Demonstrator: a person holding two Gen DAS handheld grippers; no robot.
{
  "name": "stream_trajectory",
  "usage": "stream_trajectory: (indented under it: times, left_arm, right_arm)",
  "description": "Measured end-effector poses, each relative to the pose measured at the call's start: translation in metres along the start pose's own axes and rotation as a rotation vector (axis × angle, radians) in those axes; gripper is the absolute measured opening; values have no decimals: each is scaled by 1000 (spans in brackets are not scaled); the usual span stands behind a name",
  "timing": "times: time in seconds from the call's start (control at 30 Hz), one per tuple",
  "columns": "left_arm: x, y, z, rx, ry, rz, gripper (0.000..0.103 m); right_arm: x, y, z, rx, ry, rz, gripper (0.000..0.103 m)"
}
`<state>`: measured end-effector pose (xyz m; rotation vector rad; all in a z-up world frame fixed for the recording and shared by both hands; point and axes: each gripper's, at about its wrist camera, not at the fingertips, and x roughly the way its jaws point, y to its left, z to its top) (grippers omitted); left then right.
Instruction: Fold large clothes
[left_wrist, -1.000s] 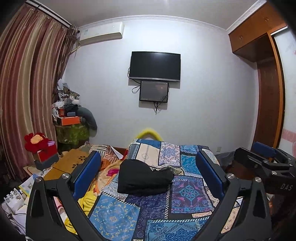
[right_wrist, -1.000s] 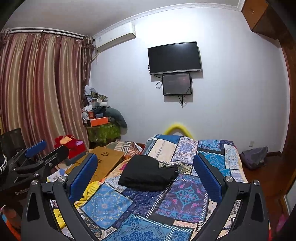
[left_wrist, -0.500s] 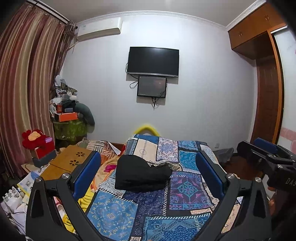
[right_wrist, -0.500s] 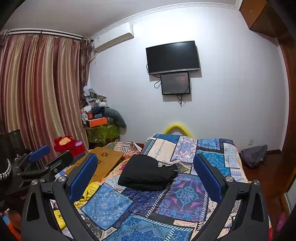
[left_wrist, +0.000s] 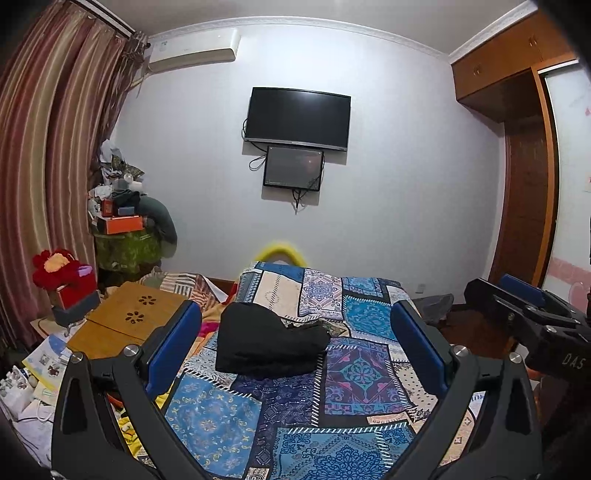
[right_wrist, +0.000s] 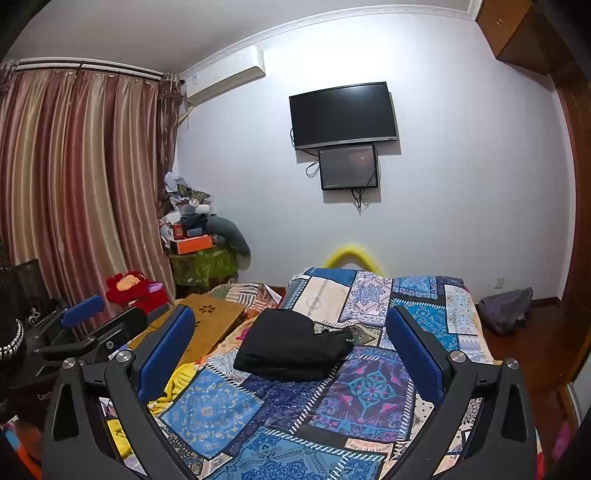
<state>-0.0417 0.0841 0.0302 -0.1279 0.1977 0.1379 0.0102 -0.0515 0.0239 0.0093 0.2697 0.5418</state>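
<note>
A black garment (left_wrist: 267, 345) lies folded in a compact bundle on the patchwork blue bedspread (left_wrist: 354, 373); it also shows in the right wrist view (right_wrist: 293, 349). My left gripper (left_wrist: 295, 345) is open and empty, held above the bed's near end, well short of the garment. My right gripper (right_wrist: 290, 347) is also open and empty, at about the same distance. Each gripper shows at the edge of the other's view: the right one at the left wrist view's right side (left_wrist: 524, 310), the left one at the right wrist view's left side (right_wrist: 88, 328).
A low wooden table (left_wrist: 125, 321) stands left of the bed, with red plush toys (left_wrist: 59, 269) and a cluttered stand (left_wrist: 125, 236) behind. A TV (left_wrist: 297, 118) hangs on the far wall. A wardrobe (left_wrist: 524, 177) is at the right. A grey bag (right_wrist: 506, 308) lies on the floor.
Both grippers have risen and tilted slightly, so the bed and garment sit lower in view. The garment has not moved. Both grippers stay open.
</note>
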Motion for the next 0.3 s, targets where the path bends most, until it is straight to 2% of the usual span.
stream_trajectory:
  times: [0.3]
  left_arm:
    - [0,0,-2,8,2,-1,102]
  right_arm:
    - [2,1,-1,1,7,1,103]
